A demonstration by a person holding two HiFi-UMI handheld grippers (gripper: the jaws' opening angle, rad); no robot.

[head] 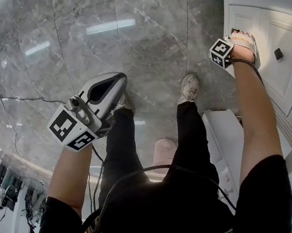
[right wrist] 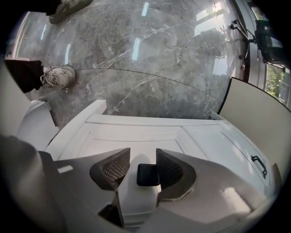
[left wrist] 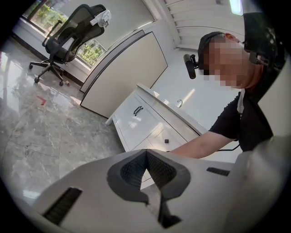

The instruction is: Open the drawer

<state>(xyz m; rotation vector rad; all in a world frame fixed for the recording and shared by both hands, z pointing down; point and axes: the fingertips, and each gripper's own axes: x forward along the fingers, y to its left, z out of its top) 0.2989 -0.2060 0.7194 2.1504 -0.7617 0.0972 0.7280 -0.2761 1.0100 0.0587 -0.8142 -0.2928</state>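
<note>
The drawer front (right wrist: 136, 141) is a white panel on a low white cabinet (head: 262, 27) and carries a small black square knob (right wrist: 148, 174). In the right gripper view the knob shows in the gap of my right gripper (right wrist: 142, 169), whose jaws stand apart; a sliver of white panel shows between the knob and the left pad. From the head view, the right gripper (head: 250, 44) hangs just left of the knob (head: 278, 53), not touching it. My left gripper (head: 120, 78) hovers over the floor away from the cabinet. Its pads (left wrist: 136, 170) meet at the tips with nothing between them.
Grey marble floor (head: 120, 26) lies around the person's shoes (head: 189, 87). A thin cable (head: 26, 98) runs across it at left. A cabinet door with a black bar handle (right wrist: 258, 164) adjoins the drawer. A black office chair (left wrist: 68, 36) and a curved white panel (left wrist: 127, 73) stand farther off.
</note>
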